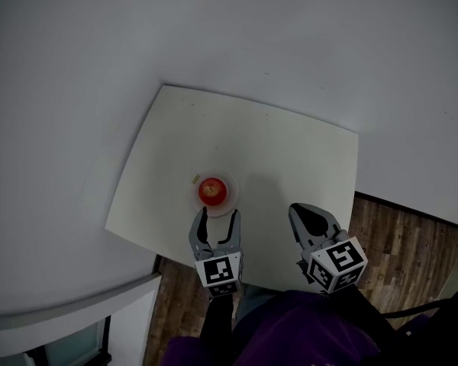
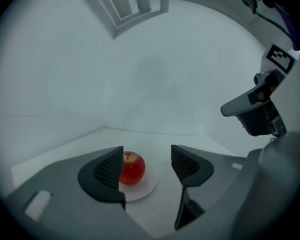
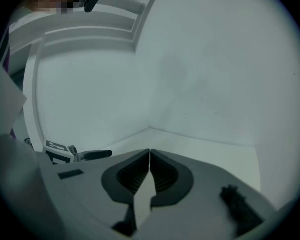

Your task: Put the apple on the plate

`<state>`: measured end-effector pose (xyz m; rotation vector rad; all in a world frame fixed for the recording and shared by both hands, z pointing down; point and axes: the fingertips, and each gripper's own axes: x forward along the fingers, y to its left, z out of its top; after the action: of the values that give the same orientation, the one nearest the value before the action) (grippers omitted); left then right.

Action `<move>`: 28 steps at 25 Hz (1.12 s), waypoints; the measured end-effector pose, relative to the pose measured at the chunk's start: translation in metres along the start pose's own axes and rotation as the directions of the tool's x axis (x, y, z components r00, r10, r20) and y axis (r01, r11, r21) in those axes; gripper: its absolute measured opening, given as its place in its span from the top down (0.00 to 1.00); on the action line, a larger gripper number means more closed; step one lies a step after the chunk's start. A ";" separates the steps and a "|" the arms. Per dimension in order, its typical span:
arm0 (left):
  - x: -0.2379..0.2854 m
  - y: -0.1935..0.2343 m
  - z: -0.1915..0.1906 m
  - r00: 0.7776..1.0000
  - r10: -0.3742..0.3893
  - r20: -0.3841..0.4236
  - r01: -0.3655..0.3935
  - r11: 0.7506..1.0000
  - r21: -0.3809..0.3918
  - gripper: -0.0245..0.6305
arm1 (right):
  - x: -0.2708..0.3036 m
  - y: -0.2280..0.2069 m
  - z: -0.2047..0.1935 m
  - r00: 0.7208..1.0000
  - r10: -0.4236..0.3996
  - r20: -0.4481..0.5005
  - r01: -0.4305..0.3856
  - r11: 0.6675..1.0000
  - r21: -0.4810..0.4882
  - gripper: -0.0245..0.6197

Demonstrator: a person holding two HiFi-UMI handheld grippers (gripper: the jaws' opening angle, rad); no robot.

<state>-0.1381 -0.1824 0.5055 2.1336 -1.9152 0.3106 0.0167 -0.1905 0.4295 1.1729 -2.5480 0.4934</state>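
My left tool [image 2: 147,156] is open: its jaws stand apart with nothing pressed between them. The apple [image 2: 132,168] sits just ahead of it on the white plate [image 2: 146,186]. From behind the tool it shows past the inner edge of the left-hand jaw, clear of both pads. My right tool [image 3: 150,156] is closed and empty, its jaws meeting tip to tip. It is off to the right of the left tool and apart from the plate. Both tools hover over the near edge of the pale worktop [image 1: 290,151].
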 end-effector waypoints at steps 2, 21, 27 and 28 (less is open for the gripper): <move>-0.009 -0.008 0.005 1.000 -0.013 0.004 0.013 1.000 0.004 0.51 | 0.000 0.003 0.000 1.000 0.010 0.002 -0.010 1.000 -0.006 0.94; -0.051 -0.046 0.031 0.998 -0.040 0.039 0.041 0.999 -0.011 0.96 | -0.009 0.019 0.006 0.998 0.064 0.024 -0.063 0.998 -0.023 0.95; -0.058 -0.058 0.036 0.997 -0.068 0.041 0.069 0.997 -0.025 0.96 | -0.011 0.021 0.005 0.997 0.074 0.022 -0.073 0.997 -0.034 0.95; -0.058 -0.058 0.035 0.997 -0.070 0.039 0.072 0.997 -0.030 0.96 | -0.011 0.022 0.005 0.997 0.077 0.021 -0.076 0.996 -0.040 0.95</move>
<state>-0.0868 -0.1339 0.4508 2.1960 -1.8467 0.2260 0.0056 -0.1720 0.4161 1.0763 -2.6175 0.4488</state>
